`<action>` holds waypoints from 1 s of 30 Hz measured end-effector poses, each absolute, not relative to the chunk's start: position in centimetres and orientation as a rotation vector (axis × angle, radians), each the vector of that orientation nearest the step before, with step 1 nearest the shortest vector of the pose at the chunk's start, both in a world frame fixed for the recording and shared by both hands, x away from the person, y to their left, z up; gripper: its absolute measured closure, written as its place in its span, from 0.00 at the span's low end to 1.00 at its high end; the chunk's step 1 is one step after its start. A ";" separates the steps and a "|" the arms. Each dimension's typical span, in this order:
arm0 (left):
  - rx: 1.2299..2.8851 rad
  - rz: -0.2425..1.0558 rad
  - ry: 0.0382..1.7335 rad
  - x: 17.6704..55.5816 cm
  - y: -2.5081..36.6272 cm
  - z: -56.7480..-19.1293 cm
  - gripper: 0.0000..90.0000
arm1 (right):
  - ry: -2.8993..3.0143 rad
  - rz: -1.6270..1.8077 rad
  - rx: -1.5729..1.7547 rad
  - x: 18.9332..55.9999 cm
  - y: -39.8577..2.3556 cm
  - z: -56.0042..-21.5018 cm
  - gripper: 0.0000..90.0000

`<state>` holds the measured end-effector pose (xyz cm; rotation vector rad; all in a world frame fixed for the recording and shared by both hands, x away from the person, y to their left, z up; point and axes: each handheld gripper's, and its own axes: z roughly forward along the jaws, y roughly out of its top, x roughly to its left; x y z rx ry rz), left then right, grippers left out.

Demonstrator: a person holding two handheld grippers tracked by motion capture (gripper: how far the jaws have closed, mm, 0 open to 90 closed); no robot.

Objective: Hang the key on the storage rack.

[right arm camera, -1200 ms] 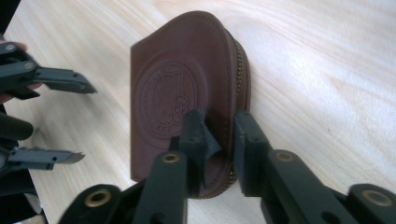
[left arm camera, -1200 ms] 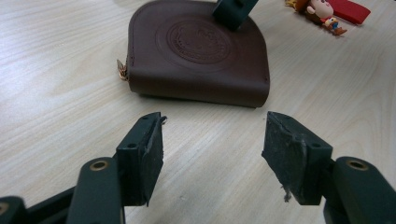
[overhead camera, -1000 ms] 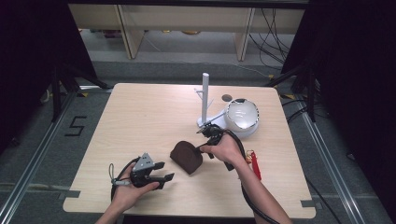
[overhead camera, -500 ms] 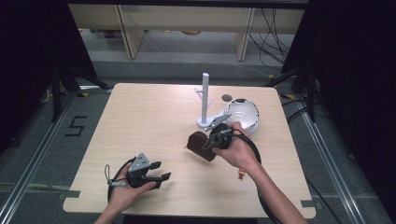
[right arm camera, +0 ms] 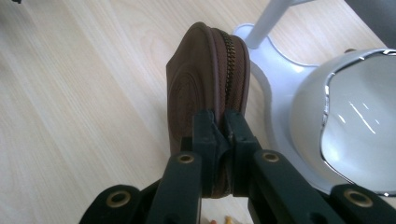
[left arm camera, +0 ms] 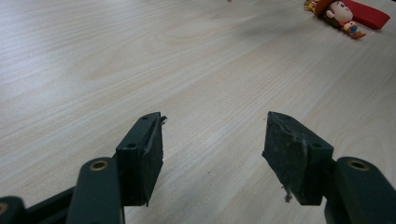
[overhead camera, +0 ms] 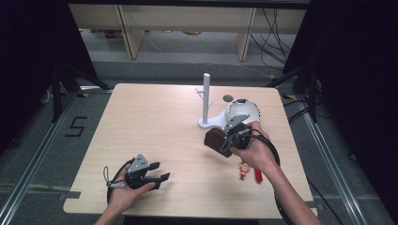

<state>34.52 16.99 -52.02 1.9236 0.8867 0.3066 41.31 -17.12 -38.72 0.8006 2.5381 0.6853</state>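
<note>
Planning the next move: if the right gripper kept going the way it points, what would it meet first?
Probably the white stand's base, just past the brown pouch held in the right gripper; depth is unclear.

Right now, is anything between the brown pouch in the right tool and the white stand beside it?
Nothing visible. The right tool is shut on the brown pouch, held above the table. In the right gripper view the white stand has its base just past the pouch, with no object in the gap.
</note>
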 end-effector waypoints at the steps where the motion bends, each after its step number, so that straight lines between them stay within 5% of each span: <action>1: 1.925 0.301 0.884 34.5 17.0 -52.0 0.41 | 2.538 0.685 0.801 41.3 -17.1 -38.7 0.95; 30: 1.889 0.336 0.905 34.5 17.1 -52.0 0.41 | 2.412 0.671 0.852 42.3 -22.3 -35.1 0.95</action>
